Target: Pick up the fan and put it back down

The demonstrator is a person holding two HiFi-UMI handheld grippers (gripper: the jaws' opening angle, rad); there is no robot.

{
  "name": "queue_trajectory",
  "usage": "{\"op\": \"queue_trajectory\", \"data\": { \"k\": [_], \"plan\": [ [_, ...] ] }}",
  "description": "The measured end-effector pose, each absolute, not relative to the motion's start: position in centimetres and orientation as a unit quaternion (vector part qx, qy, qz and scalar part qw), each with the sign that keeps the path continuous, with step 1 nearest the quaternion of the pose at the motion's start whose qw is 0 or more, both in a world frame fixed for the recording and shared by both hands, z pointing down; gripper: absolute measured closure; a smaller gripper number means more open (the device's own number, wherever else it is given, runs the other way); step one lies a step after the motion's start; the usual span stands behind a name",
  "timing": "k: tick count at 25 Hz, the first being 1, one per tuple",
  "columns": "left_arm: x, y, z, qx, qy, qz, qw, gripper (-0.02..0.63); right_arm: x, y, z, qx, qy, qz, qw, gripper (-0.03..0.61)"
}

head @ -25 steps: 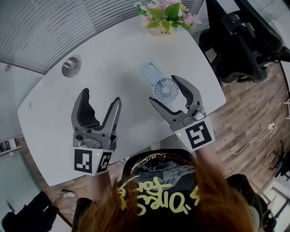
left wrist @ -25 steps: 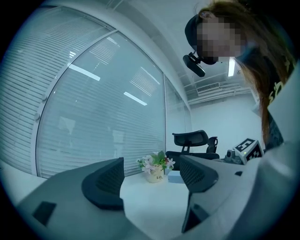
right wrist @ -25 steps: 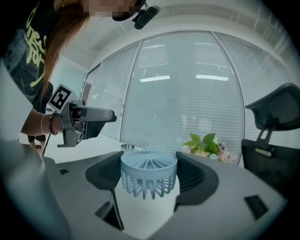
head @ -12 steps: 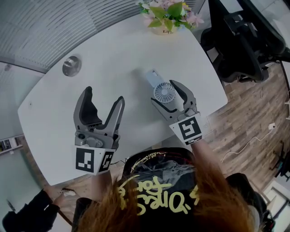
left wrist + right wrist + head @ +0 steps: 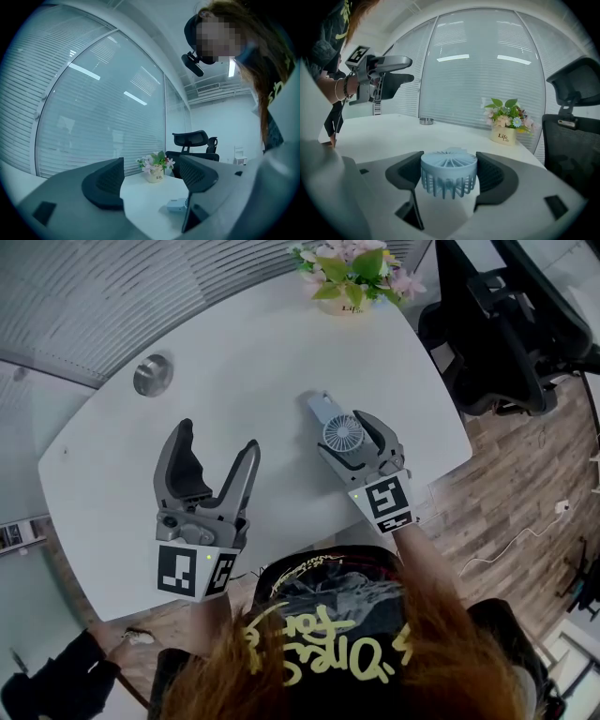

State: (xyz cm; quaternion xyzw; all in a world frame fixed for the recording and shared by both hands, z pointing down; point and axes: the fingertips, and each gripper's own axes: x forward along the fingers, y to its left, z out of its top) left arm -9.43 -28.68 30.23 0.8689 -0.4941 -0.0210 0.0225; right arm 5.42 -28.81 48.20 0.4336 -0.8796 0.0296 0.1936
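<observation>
The small pale-blue fan [image 5: 343, 433] has a round grille head and a flat handle that points away over the white table [image 5: 234, 362]. My right gripper [image 5: 348, 435] is shut on the head; in the right gripper view both dark pads [image 5: 407, 176] press the sides of the fan [image 5: 449, 171]. It is low over the table's right side; whether the handle touches the top, I cannot tell. My left gripper [image 5: 217, 442] hovers to the left, open, with nothing between its fingers [image 5: 105, 185]. In the left gripper view part of the fan [image 5: 178, 205] shows past the right jaw.
A flower pot [image 5: 352, 277] stands at the table's far edge, and a round metal disc [image 5: 150, 376] lies at its far left. A black office chair [image 5: 506, 324] stands right of the table on wooden floor. The table edge runs close to the right gripper.
My right gripper has come down toward the table with the fan held in it, looking smaller in the head view. The left gripper has stayed still and open.
</observation>
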Motion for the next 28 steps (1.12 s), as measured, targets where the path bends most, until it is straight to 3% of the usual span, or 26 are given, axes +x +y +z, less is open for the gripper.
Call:
{"op": "queue_trajectory", "data": {
  "k": [28],
  "plan": [
    [-9.9,-27.6,29.3,0.867,-0.498,-0.025,0.013,0.247,5.0,-28.5,53.0,0.4,-0.859,0.129,0.293,0.232]
  ]
}}
